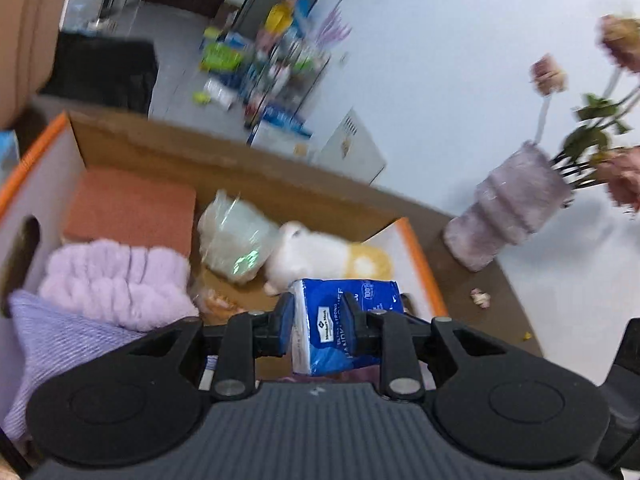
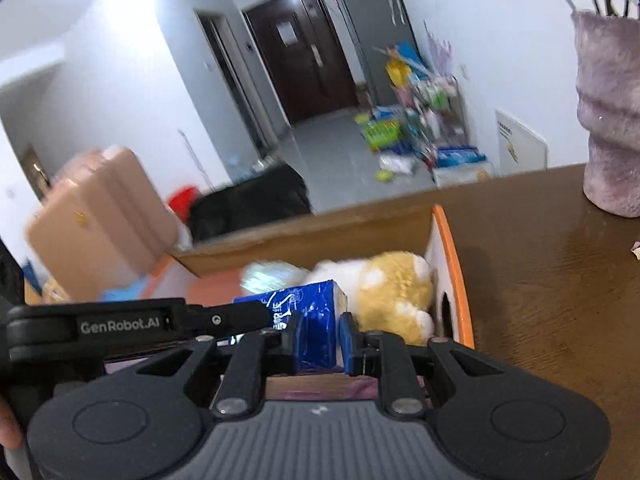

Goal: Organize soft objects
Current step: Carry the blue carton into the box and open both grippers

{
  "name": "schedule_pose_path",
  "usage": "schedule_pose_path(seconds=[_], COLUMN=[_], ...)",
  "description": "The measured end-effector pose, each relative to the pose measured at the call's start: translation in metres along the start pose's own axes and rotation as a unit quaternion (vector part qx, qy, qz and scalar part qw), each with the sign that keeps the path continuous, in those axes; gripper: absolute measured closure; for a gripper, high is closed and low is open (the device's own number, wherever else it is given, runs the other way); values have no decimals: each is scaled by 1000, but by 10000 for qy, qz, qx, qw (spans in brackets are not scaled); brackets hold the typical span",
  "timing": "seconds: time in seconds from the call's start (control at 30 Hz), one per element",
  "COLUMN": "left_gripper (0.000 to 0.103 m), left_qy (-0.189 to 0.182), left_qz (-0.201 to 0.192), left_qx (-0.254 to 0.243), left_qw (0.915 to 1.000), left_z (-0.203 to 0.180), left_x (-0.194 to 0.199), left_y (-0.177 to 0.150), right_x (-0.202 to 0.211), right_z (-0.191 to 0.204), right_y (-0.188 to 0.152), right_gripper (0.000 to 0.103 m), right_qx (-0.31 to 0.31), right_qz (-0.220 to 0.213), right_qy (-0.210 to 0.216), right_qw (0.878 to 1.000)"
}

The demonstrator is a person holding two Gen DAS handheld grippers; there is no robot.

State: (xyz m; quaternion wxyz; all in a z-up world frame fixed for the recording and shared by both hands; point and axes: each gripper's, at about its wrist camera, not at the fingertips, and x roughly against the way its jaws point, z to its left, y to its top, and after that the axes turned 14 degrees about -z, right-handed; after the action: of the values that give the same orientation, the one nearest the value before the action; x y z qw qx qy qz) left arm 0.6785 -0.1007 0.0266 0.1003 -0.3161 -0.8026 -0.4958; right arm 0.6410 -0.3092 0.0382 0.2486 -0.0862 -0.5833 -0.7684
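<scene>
1. Risk: both grippers pinching the same blue tissue pack (image 1: pixel 344 324); pulling apart or uneven release could tear the wrapper or tip the pack out of the box (image 1: pixel 120 136) over the orange rim at right.
2. Risk: pack held at an end in the left view, soft body sagging; slip likely if squeeze loosens before it sits down.
3. Risk: plush toy (image 2: pixel 392 288) just behind the pack; pushing forward could shove it against the box wall.
4. Left gripper (image 1: pixel 320 320): pressed onto the pack, centre-bottom of frame, angled down into the box. Its arm crosses lower left of the right view.
5. Right gripper (image 2: pixel 318 338): also clamped on the pack, centre-bottom of frame, coming in from the near side, roughly level.
6. Pack location: above the box's right half, near the orange rim; touching the floor or not, cannot tell.
7. Already in the box: purple towels (image 1: pixel 116 280) lower left, orange pad (image 1: pixel 132 208), clear bag (image 1: pixel 236 236) mid-frame.
8. Vase (image 1: pixel 512 216) on table at right, well apart.
</scene>
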Motion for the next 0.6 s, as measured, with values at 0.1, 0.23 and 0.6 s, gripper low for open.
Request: schedule_pose_path(seconds=[0.1, 0.23, 0.6], left_gripper=[78, 77, 66], left_qy=[337, 511, 446], left_qz=[158, 359, -326], left_qx=[-219, -147, -655], left_qw=[9991, 9979, 9963], left_z=[0, 8, 6], left_x=[-13, -24, 57], left_y=[-11, -13, 0], right_x=[-21, -36, 9], right_z=[-7, 1, 5], right_y=[-12, -19, -3], right_gripper=[85, 91, 87], right_qx=[-74, 218, 283], right_qz=[286, 438, 163], right_qy=[7, -171, -110], right_qw=[9996, 9987, 9994])
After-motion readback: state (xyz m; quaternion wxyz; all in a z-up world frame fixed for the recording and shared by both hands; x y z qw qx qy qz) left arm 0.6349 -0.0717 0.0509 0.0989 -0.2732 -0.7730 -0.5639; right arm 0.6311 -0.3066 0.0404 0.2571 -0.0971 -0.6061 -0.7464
